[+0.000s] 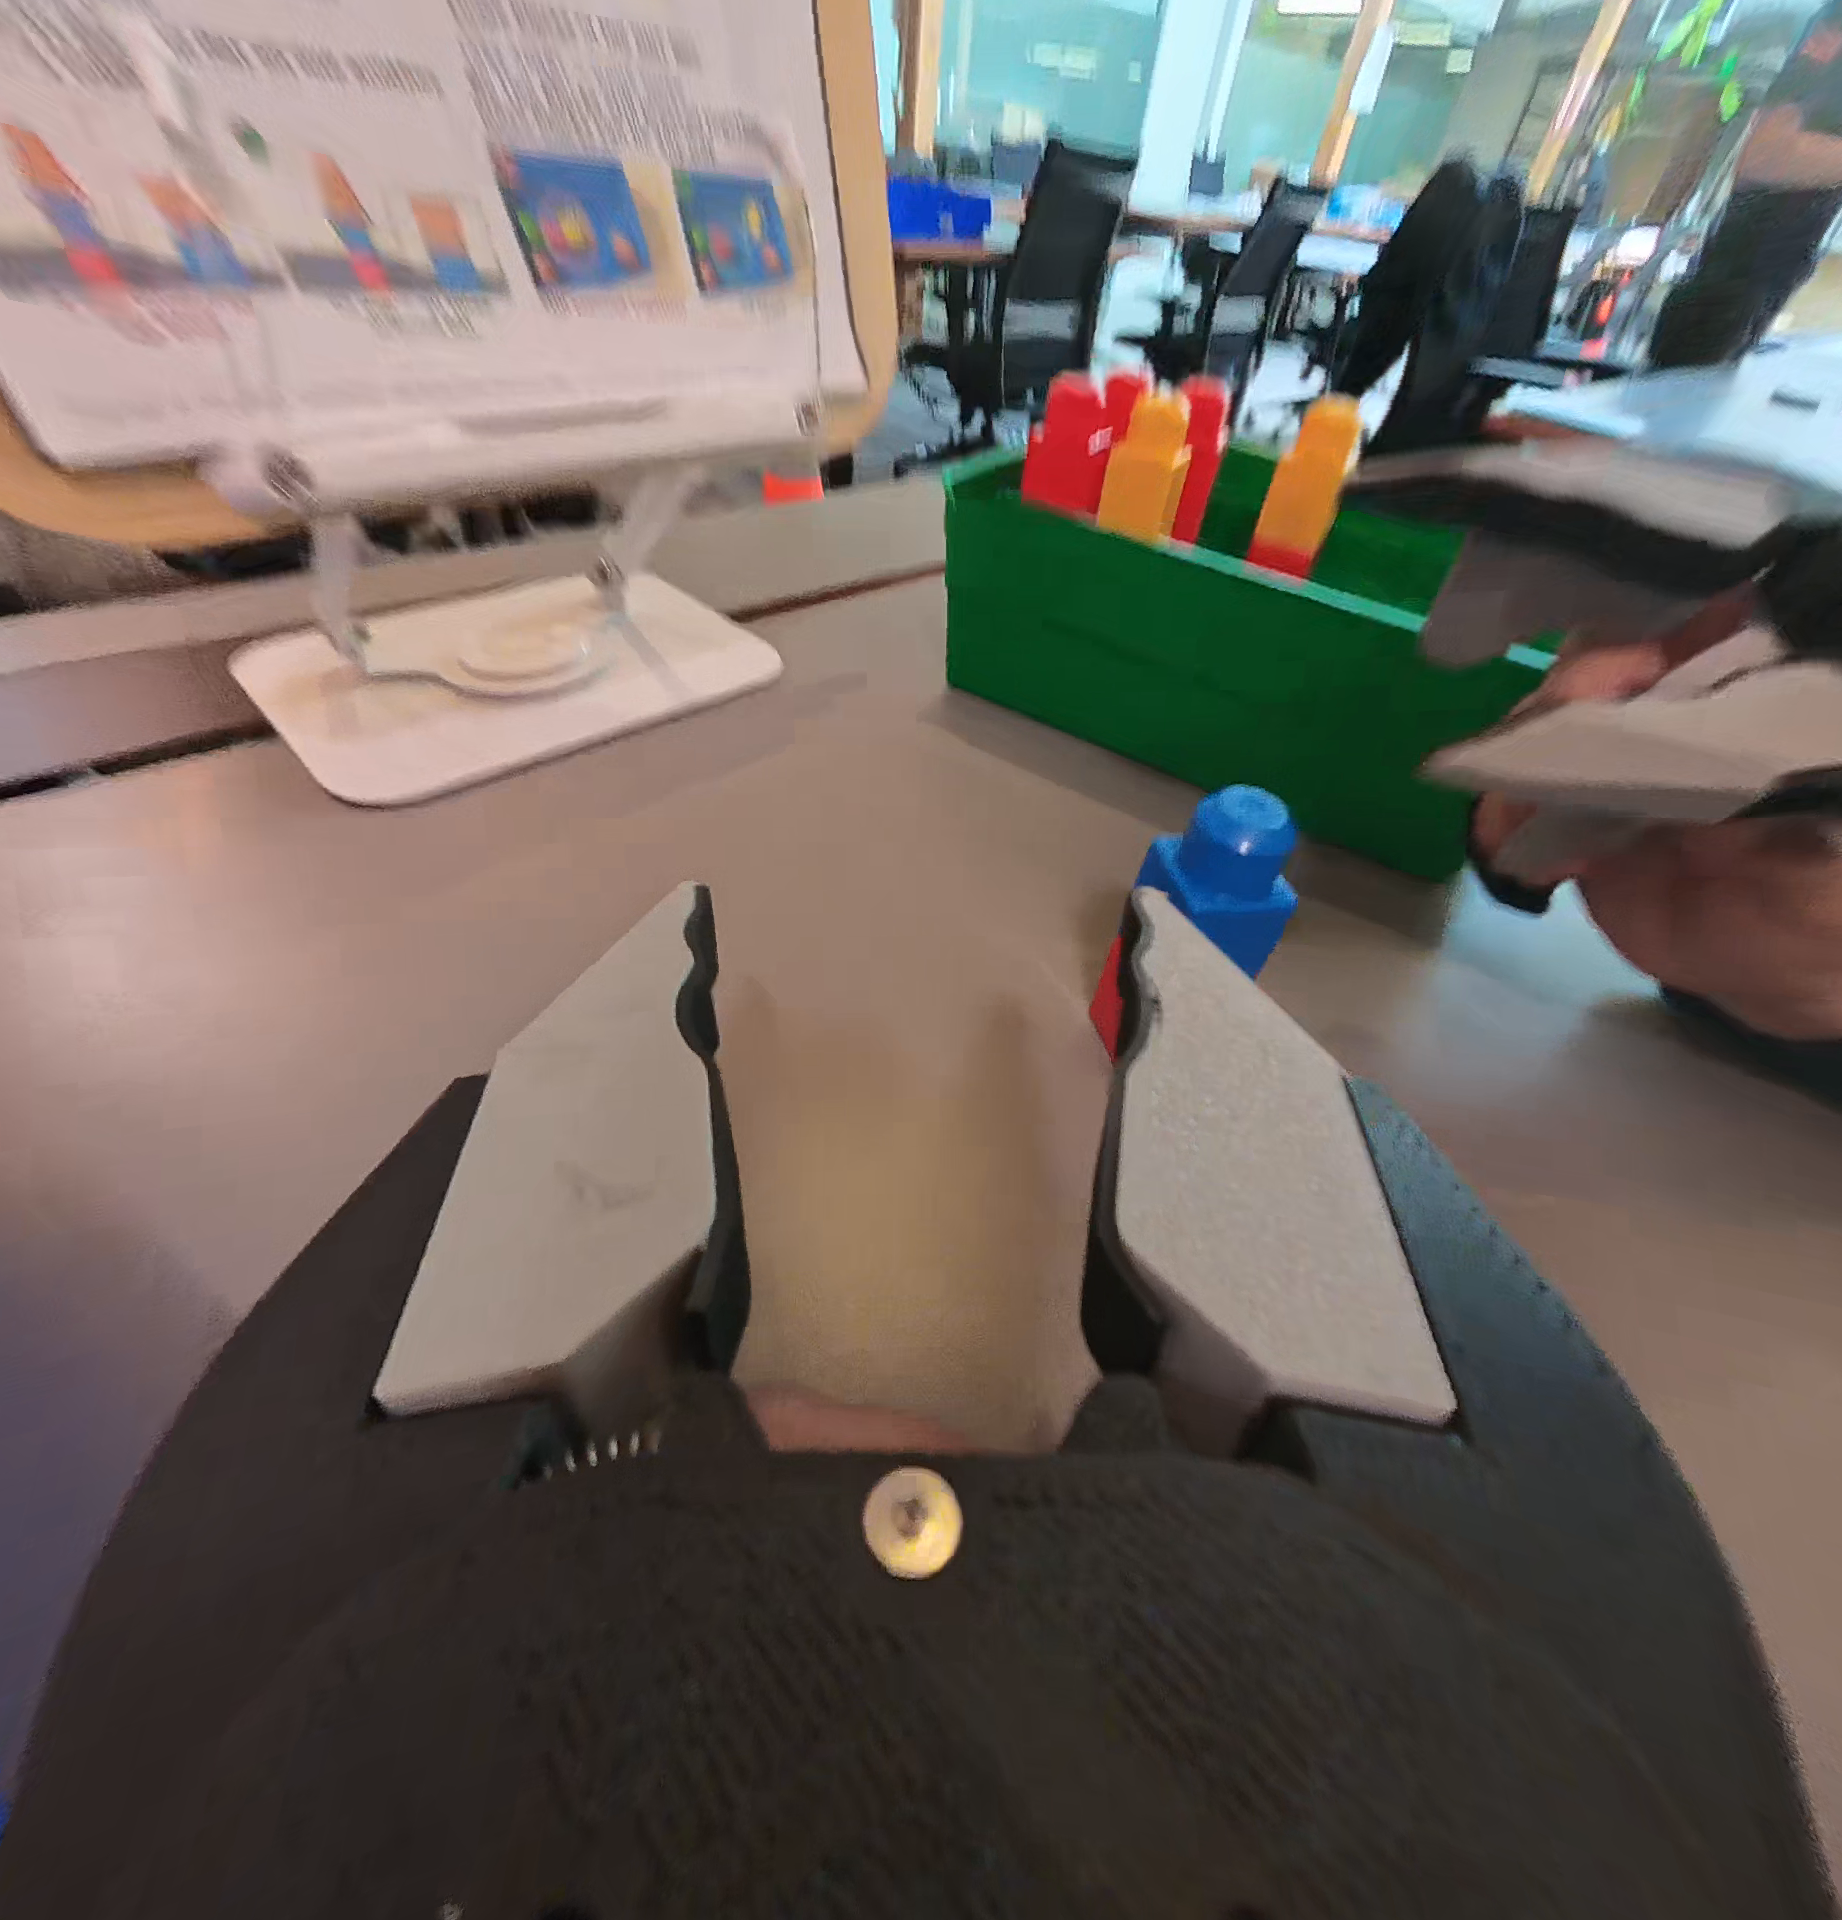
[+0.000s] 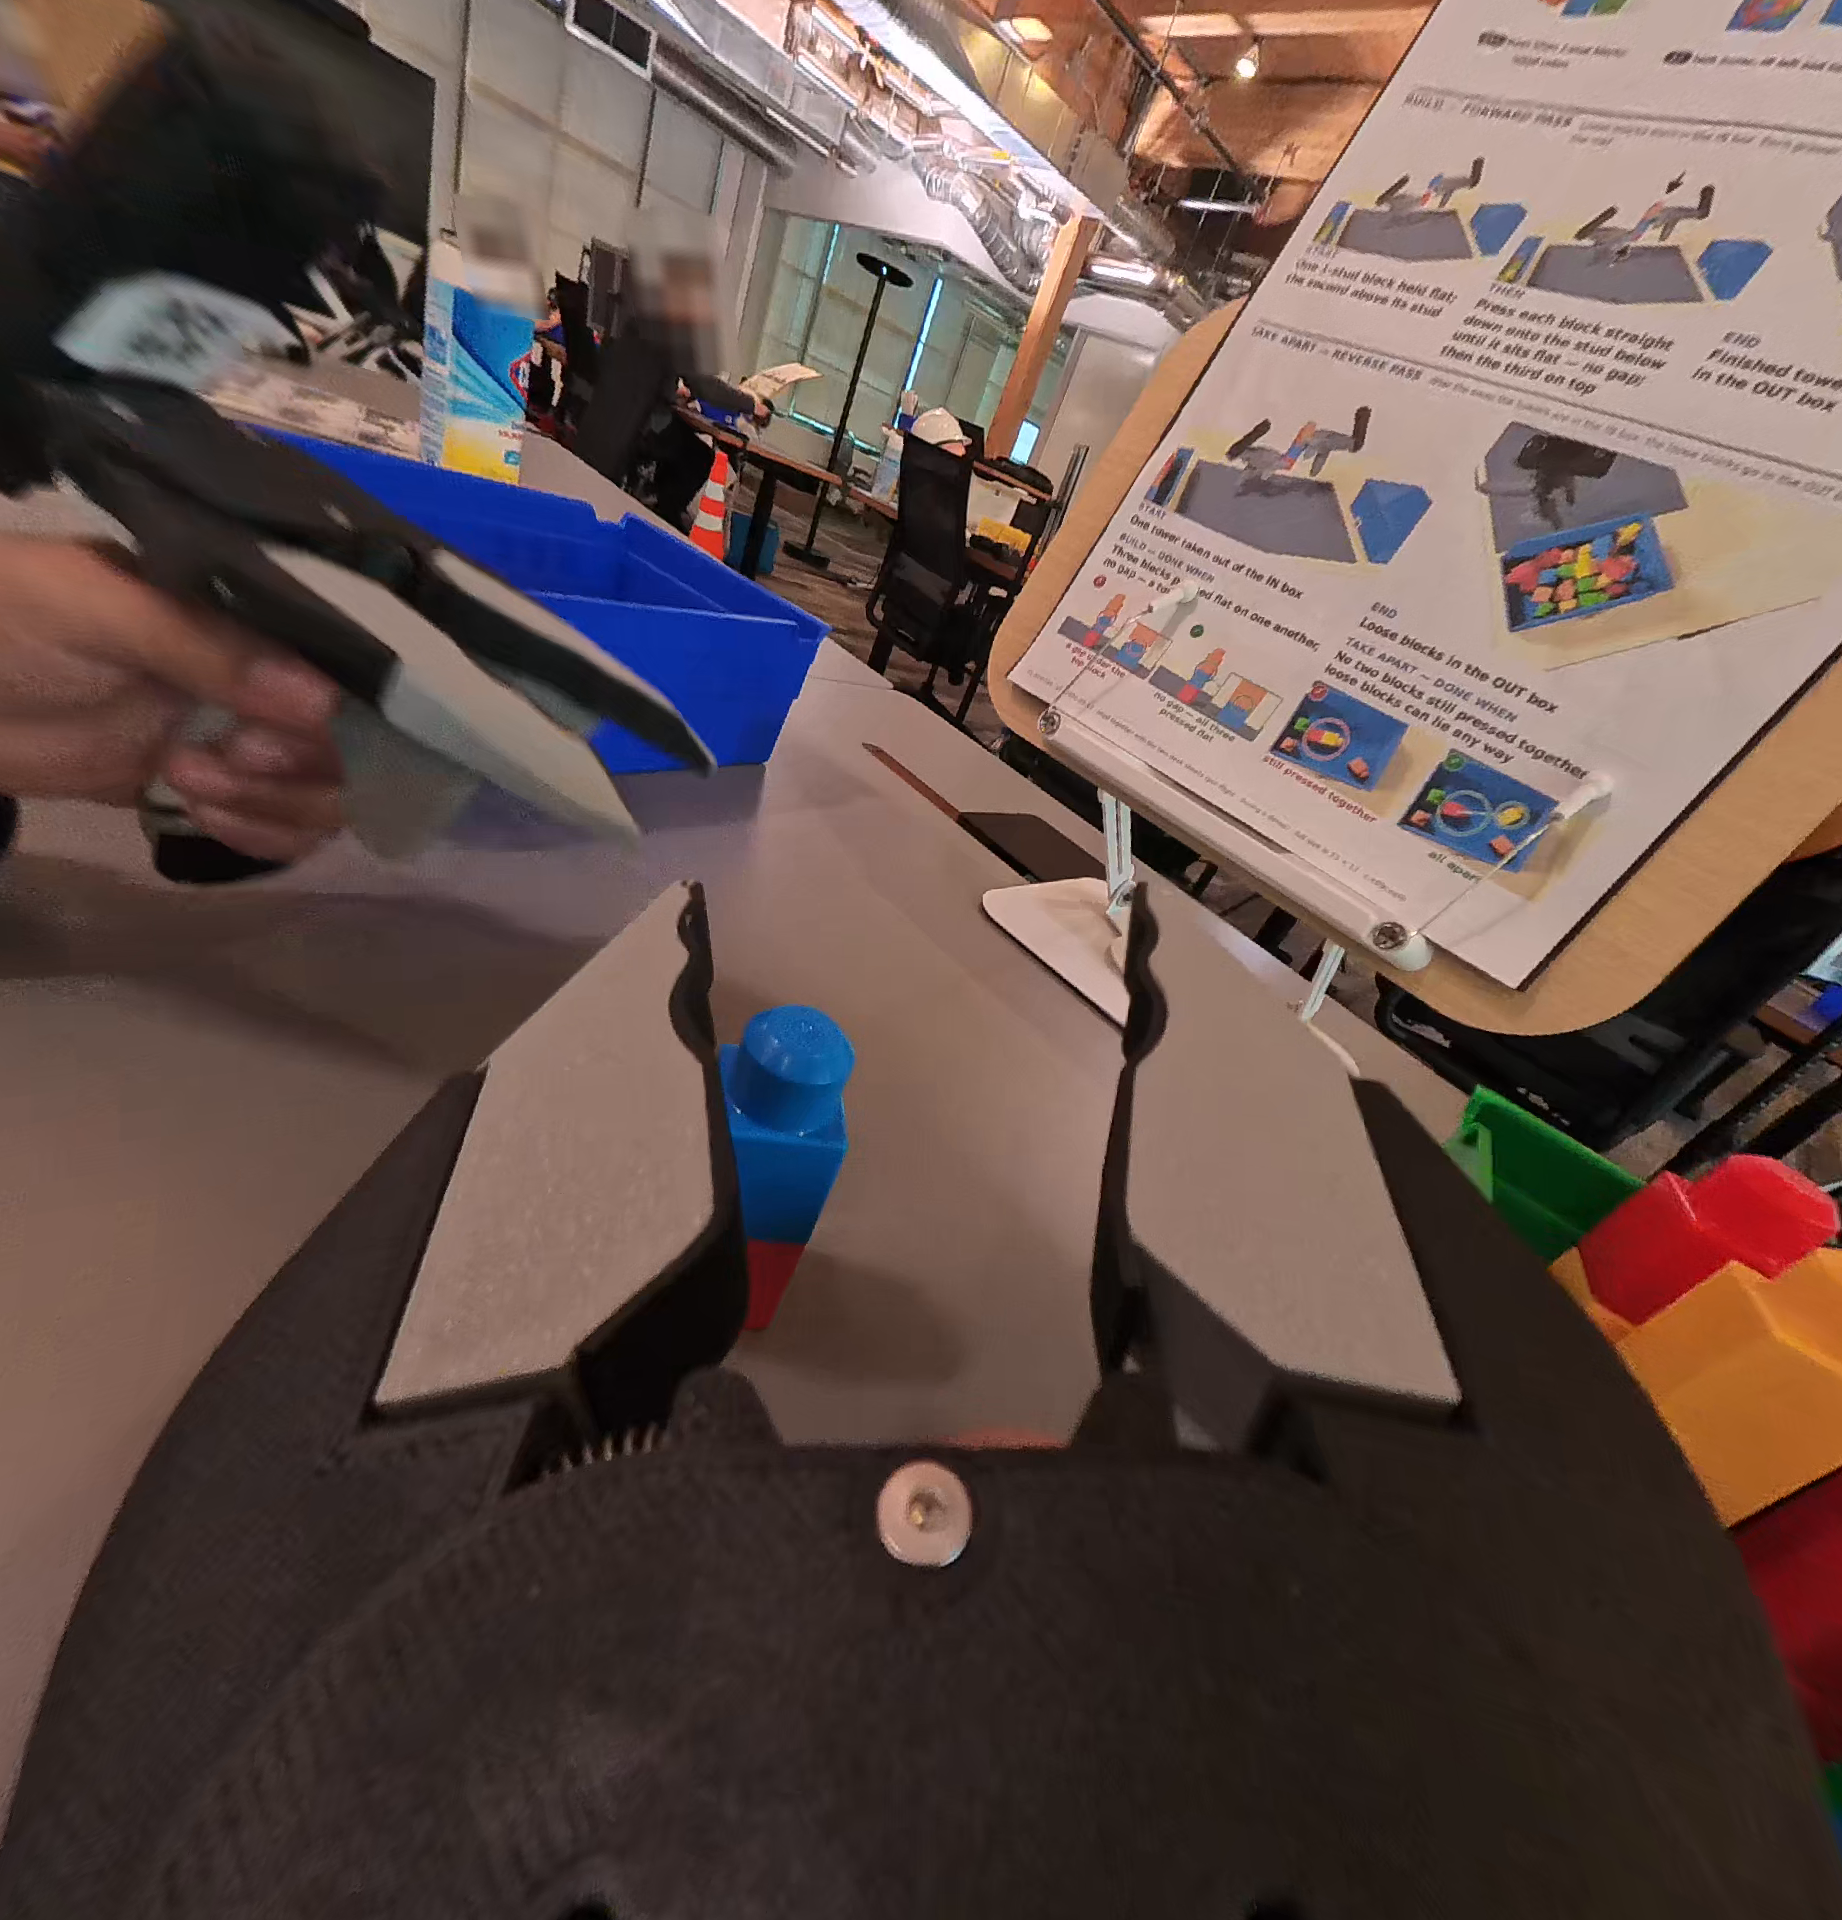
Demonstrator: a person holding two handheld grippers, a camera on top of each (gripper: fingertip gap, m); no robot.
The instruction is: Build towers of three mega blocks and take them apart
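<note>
- While both tools sit empty, one short stack (image 2: 787,1153) stands upright on the grey table (image 1: 896,748): blue block over red block (image 2: 771,1280), only two levels showing, third not seen.
- Judged partway: either one block short of a tower or one already pulled off; cannot tell which direction from this moment.
- Left gripper (image 1: 912,914): jaws spread wide, nothing between them, stack just right of its right finger, not touched.
- Right gripper (image 2: 912,914): jaws spread, nothing pinched; stack just inside its left finger, whether touching or merely behind it cannot tell.
- Right gripper also visible at far right of the left wrist view, blurred, held above the table near the green bin.
- Green bin (image 1: 1187,665), right side of the table: several finished towers (image 1: 1145,468) standing upright in it, red and orange blocks, a further orange-over-red tower (image 1: 1306,483) beside them. Count uncertain through blur.
- Blue bin (image 2: 688,623), left and far in the right wrist view: inside walls visible, contents hidden by its rim and the left gripper in front.
- Instruction sheet (image 2: 1519,520) on a white stand (image 1: 501,686), far edge of table.
- Left to do, as judged: finish or split this stack, then deal with the towers in the green bin.
</note>
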